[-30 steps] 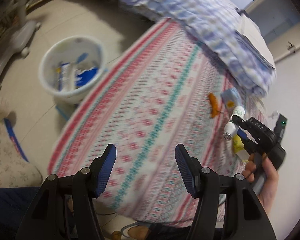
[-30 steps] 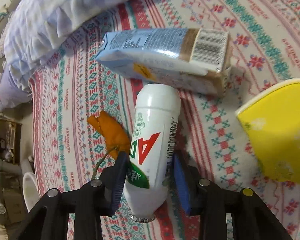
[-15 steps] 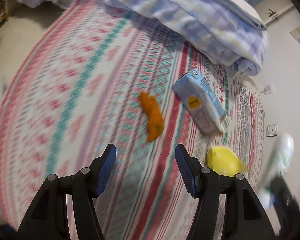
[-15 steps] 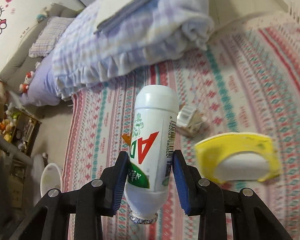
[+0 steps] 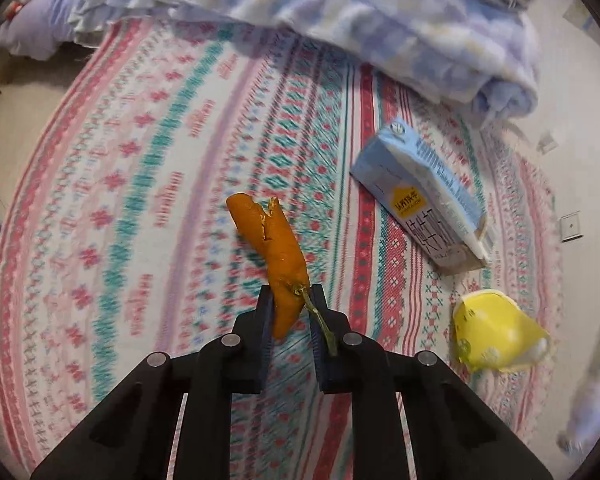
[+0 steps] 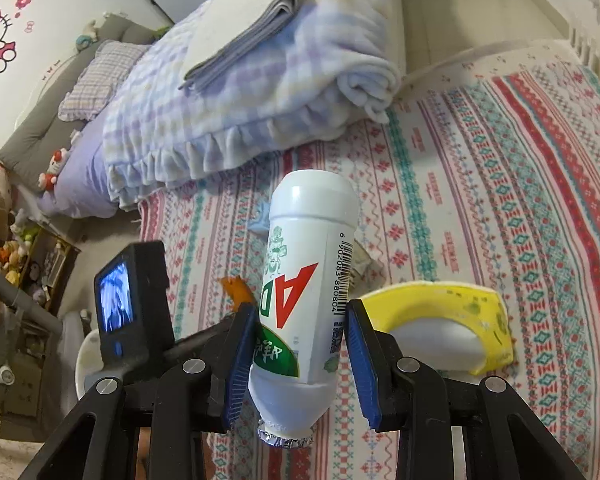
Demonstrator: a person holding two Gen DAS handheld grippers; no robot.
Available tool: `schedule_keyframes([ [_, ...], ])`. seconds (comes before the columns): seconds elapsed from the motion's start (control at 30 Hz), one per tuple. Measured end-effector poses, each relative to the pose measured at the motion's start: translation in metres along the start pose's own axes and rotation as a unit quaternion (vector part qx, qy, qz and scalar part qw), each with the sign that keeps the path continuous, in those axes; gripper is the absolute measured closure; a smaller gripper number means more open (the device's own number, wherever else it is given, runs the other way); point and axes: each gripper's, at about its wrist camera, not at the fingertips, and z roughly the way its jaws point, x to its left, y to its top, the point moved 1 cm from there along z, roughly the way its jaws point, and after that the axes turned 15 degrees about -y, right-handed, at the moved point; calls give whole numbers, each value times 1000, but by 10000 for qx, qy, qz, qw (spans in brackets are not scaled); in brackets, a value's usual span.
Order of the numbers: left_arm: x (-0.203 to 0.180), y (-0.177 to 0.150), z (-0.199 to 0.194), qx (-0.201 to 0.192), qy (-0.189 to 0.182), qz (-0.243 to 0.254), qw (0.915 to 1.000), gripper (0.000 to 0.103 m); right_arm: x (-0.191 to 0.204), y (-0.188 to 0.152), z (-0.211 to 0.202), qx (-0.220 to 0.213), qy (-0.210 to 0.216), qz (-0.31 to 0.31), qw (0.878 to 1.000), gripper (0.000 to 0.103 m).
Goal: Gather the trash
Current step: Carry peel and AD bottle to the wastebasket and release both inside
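Note:
My left gripper [image 5: 290, 300] is shut on the stem end of an orange peel [image 5: 274, 248], which lies along the patterned bedspread [image 5: 140, 184]. A pale blue milk carton [image 5: 424, 204] and a crushed yellow cup [image 5: 496, 334] lie to its right. My right gripper [image 6: 300, 328] is shut on a white AD drink bottle [image 6: 304, 276], held above the bed with its foil mouth toward the camera. The yellow cup [image 6: 440, 320] shows just right of the bottle. The peel's tip [image 6: 236, 290] and the left gripper's camera unit [image 6: 130, 300] show to the left.
A folded blue checked quilt [image 5: 340, 12] lies across the far side of the bed; it also shows in the right wrist view [image 6: 260, 80]. A white bucket rim [image 6: 85, 354] stands on the floor at the left, behind the left gripper. A shelf of soft toys [image 6: 12, 248] stands at the far left.
My left gripper has swung from the bucket to the orange peel and shut on its stem end. My right gripper has lifted the bottle off the bed and pulled it back.

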Motion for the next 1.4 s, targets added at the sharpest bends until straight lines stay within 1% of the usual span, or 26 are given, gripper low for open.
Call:
schedule_keyframes([
  [0.23, 23, -4, -61, -201, -190, -72, 9996, 85, 20, 2, 4, -12, 96, -127, 9999, 63],
  [0.43, 50, -16, -124, -348, -179, -231, 9990, 85, 54, -5, 13, 33, 91, -407, 9991, 63],
  [0.5, 68, -20, -146, -404, -158, -328, 9985, 85, 70, -9, 16, 41, 92, -556, 9984, 63],
  [0.63, 117, -32, -191, -642, -284, -581, 9958, 85, 99, -17, 22, 25, 107, -874, 9961, 63],
  [0.73, 175, -38, -219, -837, -337, -1135, 9894, 85, 123, -24, 31, 61, 130, -1144, 9933, 63],
  [0.77, 197, -39, -226, -915, -409, -1361, 9856, 85, 129, -26, 33, 74, 145, -1207, 9926, 63],
  [0.83, 226, -42, -230, -910, -405, -1597, 9821, 85, 144, -32, 37, 28, 220, -1412, 9897, 63],
  [0.93, 252, -45, -230, -859, -443, -1753, 9798, 85, 166, -42, 37, -84, 371, -1740, 9840, 63],
  [1.03, 269, -48, -226, -772, -520, -1894, 9775, 85, 185, -52, 39, -110, 507, -1978, 9789, 63],
  [1.1, 279, -47, -224, -773, -469, -1896, 9777, 85, 197, -58, 43, -104, 556, -2100, 9761, 63],
  [1.13, 283, -47, -222, -752, -453, -1918, 9775, 85, 202, -60, 45, -85, 563, -2132, 9753, 63],
  [1.23, 296, -45, -214, -688, -581, -2009, 9755, 85, 217, -68, 53, -26, 585, -2231, 9730, 63],
  [1.3, 304, -43, -212, -678, -528, -2001, 9760, 85, 226, -72, 59, 16, 587, -2290, 9717, 63],
  [1.4, 319, -40, -208, -662, -588, -2078, 9742, 85, 240, -78, 65, 86, 607, -2371, 9696, 63],
])
